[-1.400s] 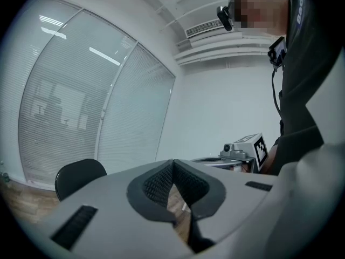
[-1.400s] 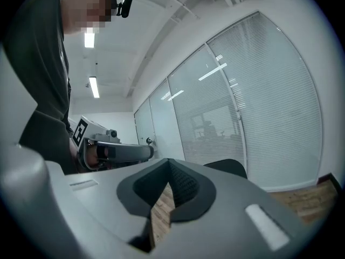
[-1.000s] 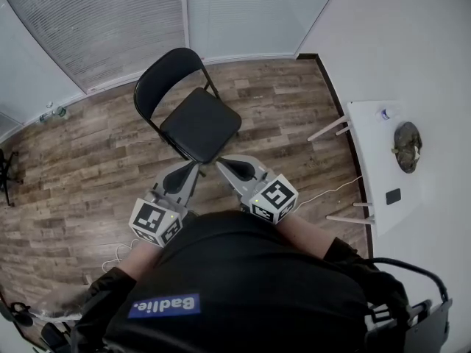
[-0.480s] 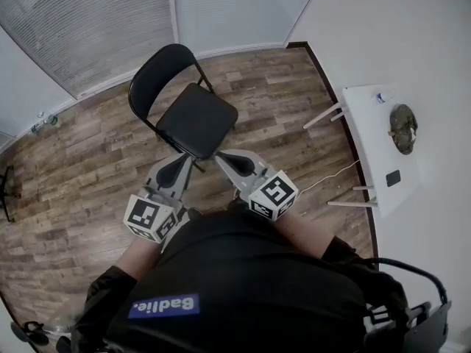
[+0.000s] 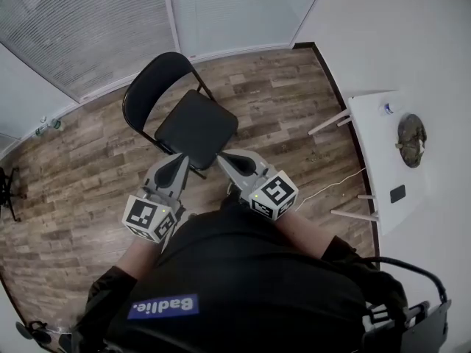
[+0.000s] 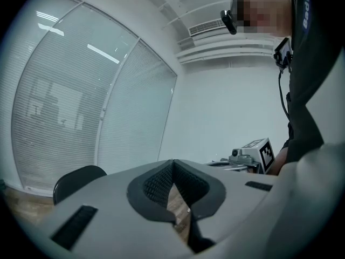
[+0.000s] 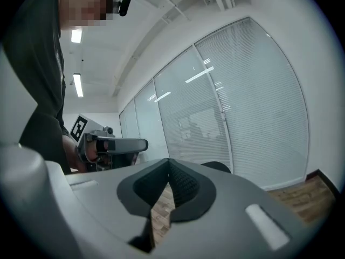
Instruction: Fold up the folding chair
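Wood floor [image 5: 88,160] across the frame, with a black chair [image 5: 197,127] standing unfolded at upper centre. White table [image 5: 379,153] at right edge. Left gripper [image 5: 179,162] and right gripper [image 5: 225,157] just below the seat, fingers pressed together, holding nothing.

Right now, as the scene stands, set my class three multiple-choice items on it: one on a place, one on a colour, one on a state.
1. The table stands: A right of the chair, by the wall; B left of the chair; C behind the chair.
2. The chair's colour: A white; B black; C red.
3. The chair is: A folded flat; B tipped over; C unfolded, upright.
Answers: 1 A, the head view shows it against the right wall. 2 B, it is black all over. 3 C, it stands open, ready to sit on.
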The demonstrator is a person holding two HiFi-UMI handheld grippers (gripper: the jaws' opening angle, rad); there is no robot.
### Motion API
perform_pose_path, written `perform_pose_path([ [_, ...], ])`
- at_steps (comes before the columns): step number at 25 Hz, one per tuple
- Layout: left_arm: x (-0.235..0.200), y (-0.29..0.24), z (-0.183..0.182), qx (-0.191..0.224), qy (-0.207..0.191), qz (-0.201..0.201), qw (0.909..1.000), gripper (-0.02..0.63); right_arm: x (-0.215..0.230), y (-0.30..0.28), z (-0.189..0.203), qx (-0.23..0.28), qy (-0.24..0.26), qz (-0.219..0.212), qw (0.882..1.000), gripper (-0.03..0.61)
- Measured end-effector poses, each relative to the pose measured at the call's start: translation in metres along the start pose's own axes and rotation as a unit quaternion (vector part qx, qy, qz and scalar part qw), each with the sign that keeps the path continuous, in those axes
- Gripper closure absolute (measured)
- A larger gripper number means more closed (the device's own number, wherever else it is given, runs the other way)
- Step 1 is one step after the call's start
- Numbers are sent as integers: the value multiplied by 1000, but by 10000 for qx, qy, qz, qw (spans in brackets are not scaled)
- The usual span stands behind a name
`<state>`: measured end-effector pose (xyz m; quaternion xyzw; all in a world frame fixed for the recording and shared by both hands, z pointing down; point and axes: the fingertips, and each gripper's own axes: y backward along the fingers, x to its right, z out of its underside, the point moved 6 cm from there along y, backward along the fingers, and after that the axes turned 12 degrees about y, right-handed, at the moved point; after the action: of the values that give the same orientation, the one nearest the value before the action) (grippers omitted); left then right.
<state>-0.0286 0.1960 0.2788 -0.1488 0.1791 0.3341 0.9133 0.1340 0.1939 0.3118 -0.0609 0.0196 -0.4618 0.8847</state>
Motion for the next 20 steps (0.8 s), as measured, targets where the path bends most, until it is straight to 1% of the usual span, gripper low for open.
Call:
perform_pose_path([
  [5,-15,-50,-5,-12,27,-300,9995,609,56,-6,11,24,-162,-207,9997,577],
  [10,-27,-81,-16,65,-4,-601,9982,609,97,-10,19,43,-251,-372,9990,577],
  [14,-39,-94,-30,116,-75,-733,9972,609,116,-16,25,17,-339,-427,9985,577],
  [20,-73,-99,-50,155,-143,-862,9961,609,127,-40,27,-38,-412,-418,9983,577],
])
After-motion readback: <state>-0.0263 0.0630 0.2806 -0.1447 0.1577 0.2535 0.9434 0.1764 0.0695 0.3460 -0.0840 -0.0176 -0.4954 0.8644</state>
